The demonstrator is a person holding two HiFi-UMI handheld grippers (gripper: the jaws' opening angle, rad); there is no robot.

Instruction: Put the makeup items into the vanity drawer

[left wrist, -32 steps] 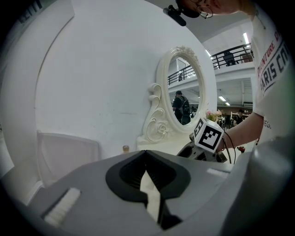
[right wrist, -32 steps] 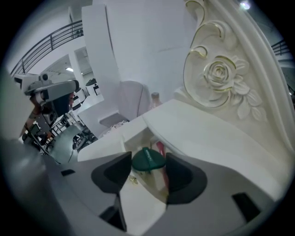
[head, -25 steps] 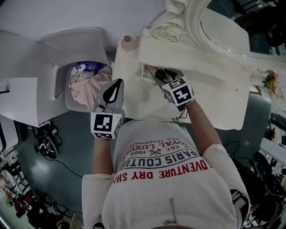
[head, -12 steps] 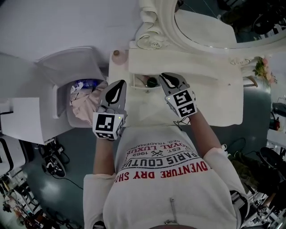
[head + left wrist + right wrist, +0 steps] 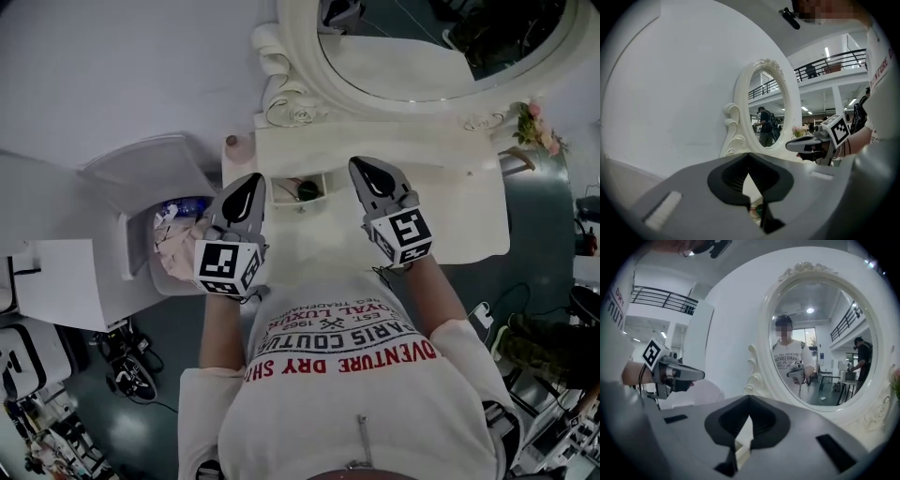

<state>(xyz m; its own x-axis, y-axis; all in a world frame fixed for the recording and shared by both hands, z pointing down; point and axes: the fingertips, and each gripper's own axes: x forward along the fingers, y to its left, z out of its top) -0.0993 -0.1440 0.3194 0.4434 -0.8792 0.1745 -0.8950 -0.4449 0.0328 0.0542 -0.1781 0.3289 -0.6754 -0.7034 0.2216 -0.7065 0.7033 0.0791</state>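
1. The right gripper had reached into the drawer with its jaws wide 1 second before. Now it hung clear of the drawer at the middle of the head view, above the white table, pointing toward the mirror.
2. Its jaws had just been closing, and they met tip to tip with nothing between them.
3. The left gripper sat left of the drawer, much where it had been. Its own view showed its jaws closed and empty.
4. The drawer stood open between the 2 grippers, just below the mirror's base.
5. The makeup items lay inside the drawer. A round green one was plain to see; the others were too small to tell apart.
6. The head view had shifted since the earlier frame. The oval mirror now filled much more of the top of the frame, and the drawer sat lower in the picture.
7. At the left of the frame, an open white bin held a pink cloth, just beside the left gripper.
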